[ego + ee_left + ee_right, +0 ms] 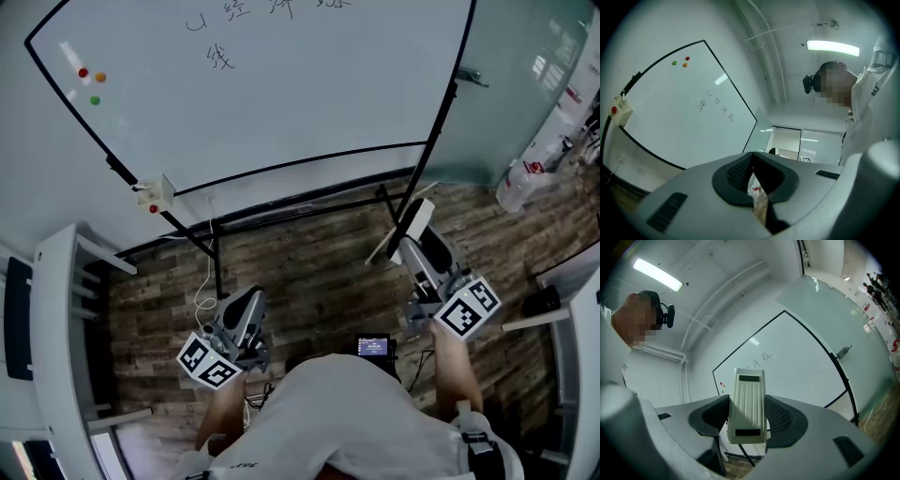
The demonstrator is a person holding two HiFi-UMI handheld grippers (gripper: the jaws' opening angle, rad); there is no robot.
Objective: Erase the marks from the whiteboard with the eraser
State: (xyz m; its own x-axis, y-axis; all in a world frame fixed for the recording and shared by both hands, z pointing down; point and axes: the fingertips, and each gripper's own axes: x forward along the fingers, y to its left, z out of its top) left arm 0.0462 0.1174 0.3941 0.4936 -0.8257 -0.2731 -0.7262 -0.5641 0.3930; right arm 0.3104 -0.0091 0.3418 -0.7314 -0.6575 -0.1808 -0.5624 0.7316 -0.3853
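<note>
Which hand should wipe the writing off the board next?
The right. Its tongs grip the eraser, which points toward the whiteboard and the writing. The left tongs are shut with nothing in them.
</note>
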